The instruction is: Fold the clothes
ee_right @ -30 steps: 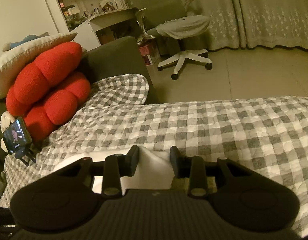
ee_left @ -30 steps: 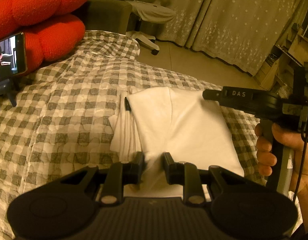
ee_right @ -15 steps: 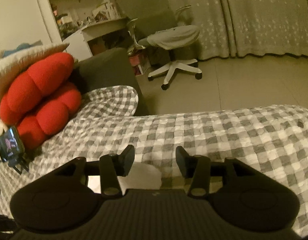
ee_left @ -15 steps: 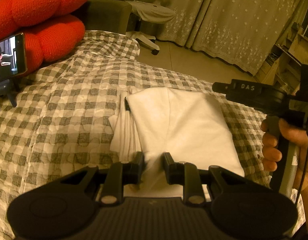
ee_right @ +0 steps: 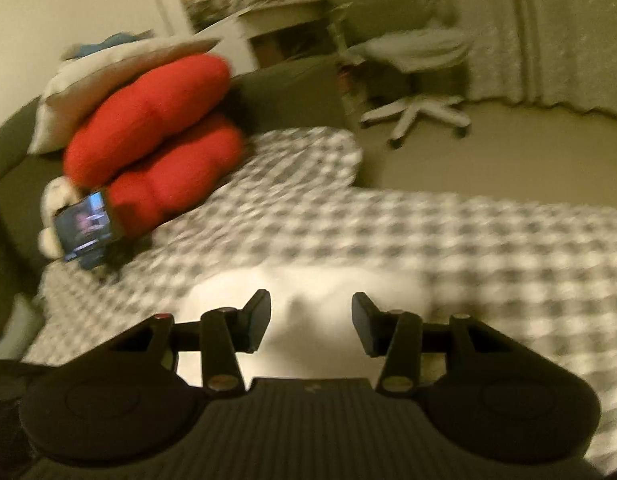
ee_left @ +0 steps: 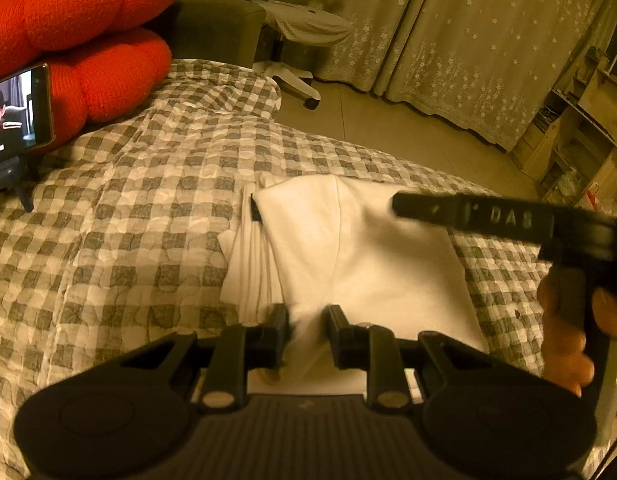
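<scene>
A white folded garment (ee_left: 360,248) lies on the grey-checked bedspread (ee_left: 148,208). My left gripper (ee_left: 307,322) is low at the garment's near edge, its jaws a narrow gap apart with white cloth bunched between them. My right gripper (ee_right: 310,322) is open and empty, held above the garment (ee_right: 308,292), which is blurred in the right wrist view. In the left wrist view the right gripper shows as a black bar marked DAS (ee_left: 500,218) over the garment's right side, held by a hand (ee_left: 568,336).
Red cushions (ee_left: 76,40) and a phone on a stand (ee_left: 16,116) sit at the bed's far left. A white office chair (ee_left: 296,32), floor and curtains (ee_left: 468,40) lie beyond the bed. Wooden shelves (ee_left: 580,120) stand at the right.
My right gripper has opened wider, let go of the cloth and swung left over the garment, blurring its view. My left gripper has stayed in place on the cloth.
</scene>
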The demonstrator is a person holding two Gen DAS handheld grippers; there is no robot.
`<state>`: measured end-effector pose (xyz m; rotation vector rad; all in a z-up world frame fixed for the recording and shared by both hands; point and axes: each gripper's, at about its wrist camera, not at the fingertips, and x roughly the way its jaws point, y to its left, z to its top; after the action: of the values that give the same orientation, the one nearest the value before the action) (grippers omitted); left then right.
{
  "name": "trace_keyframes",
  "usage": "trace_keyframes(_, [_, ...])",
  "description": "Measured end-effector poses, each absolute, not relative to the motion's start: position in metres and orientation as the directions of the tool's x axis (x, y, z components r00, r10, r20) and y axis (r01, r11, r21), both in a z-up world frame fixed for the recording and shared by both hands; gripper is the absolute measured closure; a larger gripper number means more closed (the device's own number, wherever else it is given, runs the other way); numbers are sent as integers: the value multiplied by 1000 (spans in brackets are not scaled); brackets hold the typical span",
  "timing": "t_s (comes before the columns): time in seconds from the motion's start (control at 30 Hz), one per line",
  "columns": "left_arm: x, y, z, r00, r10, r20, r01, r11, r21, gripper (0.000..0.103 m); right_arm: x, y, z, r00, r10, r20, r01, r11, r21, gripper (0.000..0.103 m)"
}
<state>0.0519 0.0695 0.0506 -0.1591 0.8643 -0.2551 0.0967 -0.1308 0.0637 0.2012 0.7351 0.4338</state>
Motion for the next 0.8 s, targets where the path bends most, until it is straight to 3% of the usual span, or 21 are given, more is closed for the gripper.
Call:
trace_keyframes(0.13, [51,69,50,623,-285,-729,159,958,-238,80,100,-118,50,636,414,-651,-324,909,261,66])
trace_keyframes(0.53, [52,68,50,623,-282,-730,161,959,-233,80,112,-114,35,728,280,-626,-258,958,128,67])
trace_keyframes(0.8, [53,69,51,620,-284,-731,160,958,-237,80,96,-120,63,747,297,-595,-230,955,188,63])
